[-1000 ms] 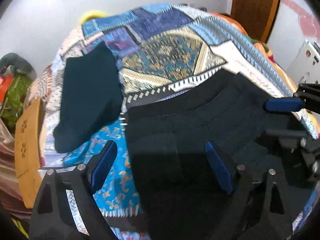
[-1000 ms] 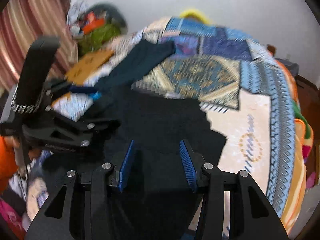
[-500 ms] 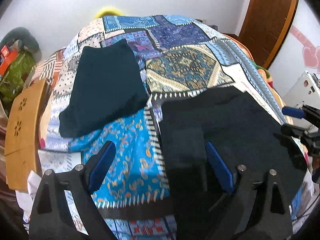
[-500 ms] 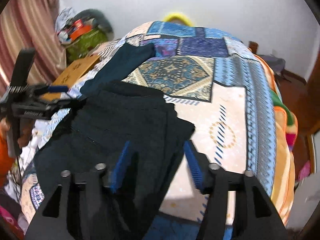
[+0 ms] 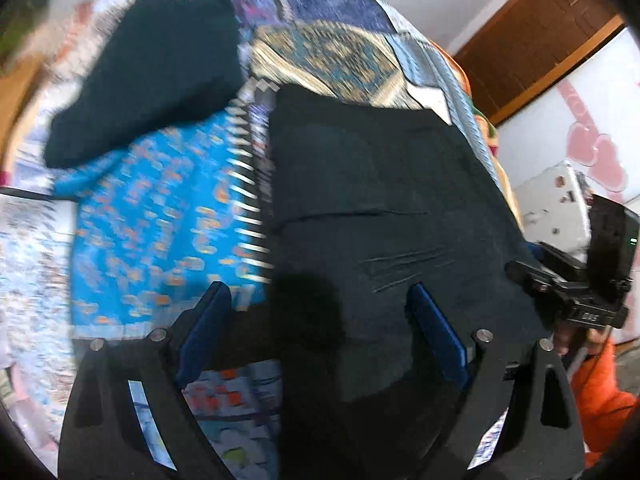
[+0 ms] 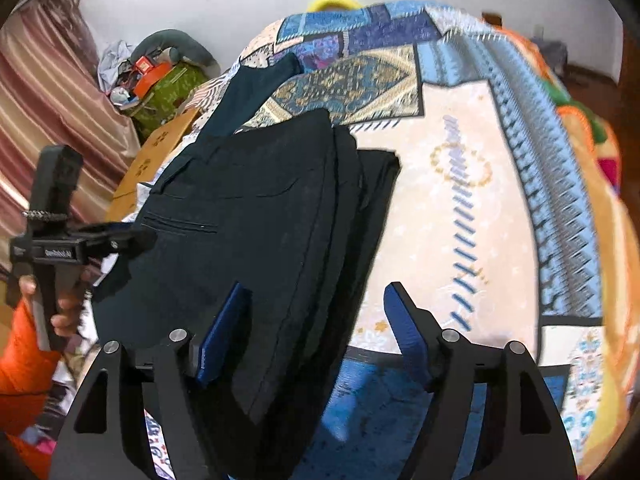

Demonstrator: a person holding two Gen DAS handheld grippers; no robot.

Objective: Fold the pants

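the black pants [image 6: 256,216] lie folded into a stack of layers on the patchwork bedspread [image 6: 472,208], a welt pocket seam showing on the top layer. taking the pants as the landmark: a second dark folded garment [image 5: 148,68] lies on the bedspread beyond their far left corner, just apart from them in the left wrist view.

the left gripper [image 5: 320,320] hangs over the near edge of the pants with its jaws spread wide; its blue pads [image 5: 438,336] press on nothing, one finger over the pants and the other over the blue patterned cloth beside them. it grasps nothing.

the right gripper [image 6: 316,328] sits over the near right edge of the pants, its jaws opening; the folded edge lies between the fingers, but the pads stand clear of the cloth, so it is released.

each gripper shows in the other's view, held by a hand [image 6: 66,312] in an orange sleeve [image 5: 604,392]. small white lettering marks both gripper bodies, too blurred to read.

left of the pants, past the bed edge, stand a tan cardboard piece [image 6: 160,148], a green bag [image 6: 168,92] and a striped curtain [image 6: 44,92].
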